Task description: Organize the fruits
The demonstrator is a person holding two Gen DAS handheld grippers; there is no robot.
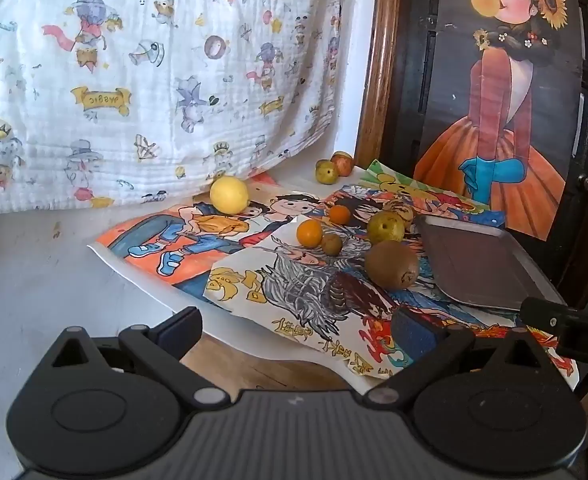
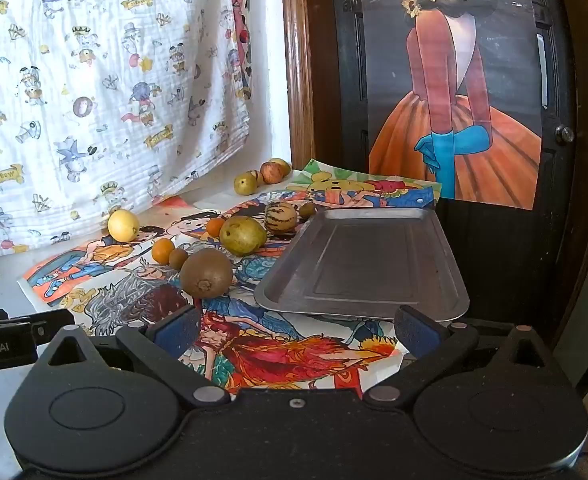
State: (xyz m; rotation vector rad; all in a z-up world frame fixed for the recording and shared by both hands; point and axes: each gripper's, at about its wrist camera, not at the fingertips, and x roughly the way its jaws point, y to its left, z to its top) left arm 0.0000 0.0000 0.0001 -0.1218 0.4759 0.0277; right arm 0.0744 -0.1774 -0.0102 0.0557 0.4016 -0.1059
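Brown kiwi [image 2: 206, 273] lies on the drawings just left of your metal tray [image 2: 364, 264], long axis sideways, stem end facing you. Both grippers' fingers [image 2: 176, 330] are spread wide, empty.

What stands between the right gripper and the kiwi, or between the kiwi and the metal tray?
Nothing visible. The right gripper is open, with only drawings between it and the kiwi. The metal tray lies empty just right of the kiwi.

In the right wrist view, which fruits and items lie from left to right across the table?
Yellow lemon → small orange → kiwi → green pear → striped melon → metal tray.
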